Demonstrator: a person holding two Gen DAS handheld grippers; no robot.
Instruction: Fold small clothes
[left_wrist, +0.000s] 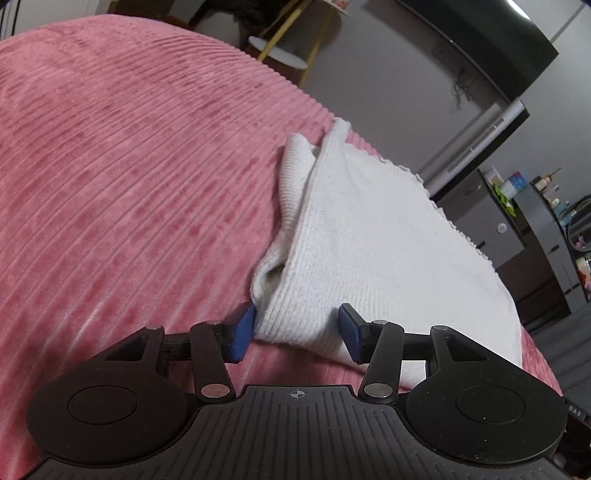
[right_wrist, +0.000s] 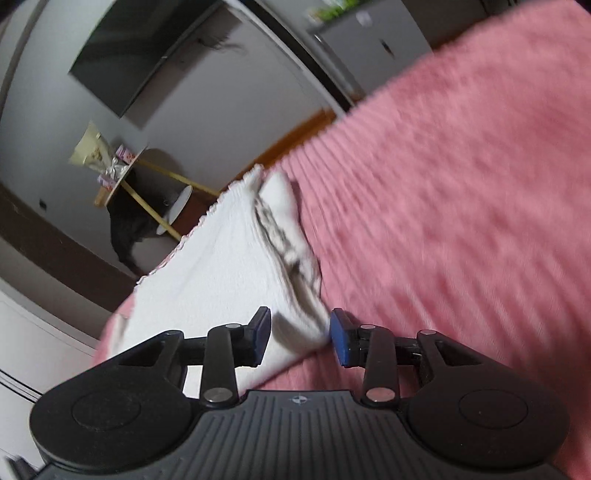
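Observation:
A small white knitted garment (left_wrist: 369, 236) lies folded on a pink ribbed bedspread (left_wrist: 129, 166), near the bed's edge. My left gripper (left_wrist: 297, 332) is open, its blue pads on either side of the garment's near corner, the left pad touching the fold. In the right wrist view the same garment (right_wrist: 229, 266) shows its stacked folded edge with a frilled hem. My right gripper (right_wrist: 300, 338) is open around the garment's near corner, on the pink bedspread (right_wrist: 461, 184). This view is blurred by motion.
The bed edge runs just beyond the garment. Past it stand a wall-mounted television (left_wrist: 480, 44), a yellow-legged side table (right_wrist: 147, 184) with small items, grey cabinets (left_wrist: 517, 240) and a dark shape on the floor (right_wrist: 133, 221).

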